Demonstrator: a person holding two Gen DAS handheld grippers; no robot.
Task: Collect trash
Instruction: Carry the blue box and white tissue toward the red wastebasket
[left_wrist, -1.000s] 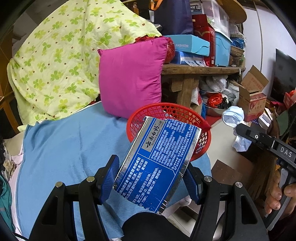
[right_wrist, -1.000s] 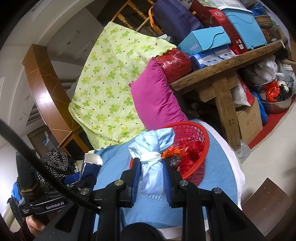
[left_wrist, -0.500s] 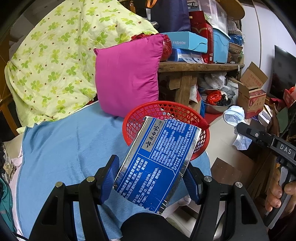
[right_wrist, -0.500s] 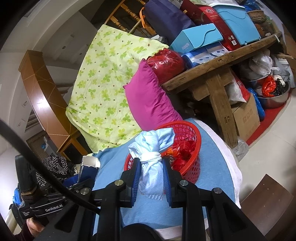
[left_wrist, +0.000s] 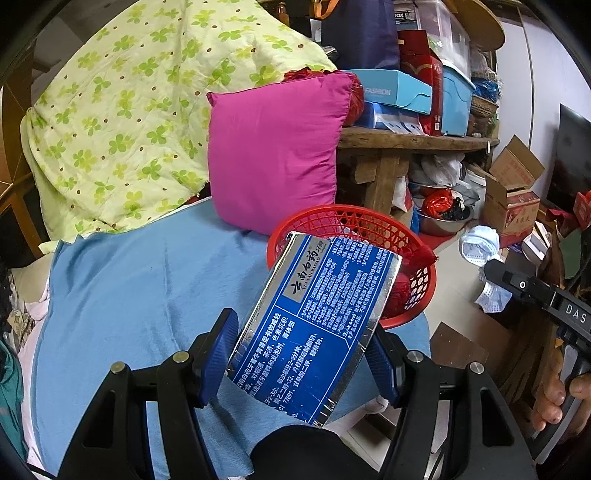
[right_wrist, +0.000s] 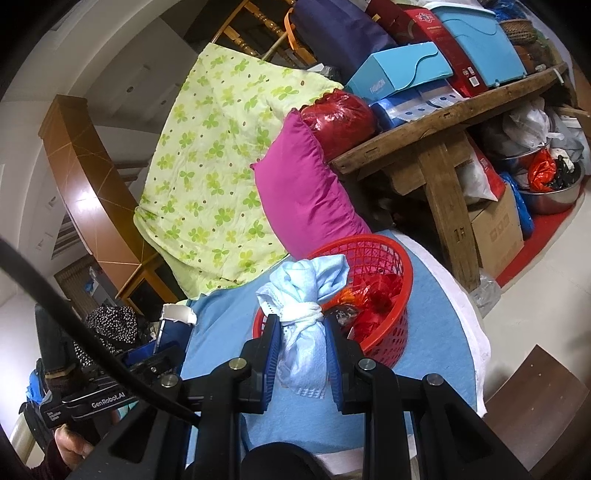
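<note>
Little has changed; your left gripper (left_wrist: 301, 356) still clamps the box (left_wrist: 317, 325), right gripper (right_wrist: 303, 356) the mask (right_wrist: 304, 325); both short of the basket (right_wrist: 399, 258), nothing dropped yet.

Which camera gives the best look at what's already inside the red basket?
The right wrist view: it looks down into the red basket, showing crumpled red wrappers. In the left wrist view the blue toothpaste box hides most of the basket, leaving only its rim and mesh.

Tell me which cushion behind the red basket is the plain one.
The magenta pillow, standing upright just behind the basket; the big one left of it is pale green with a clover print.
</note>
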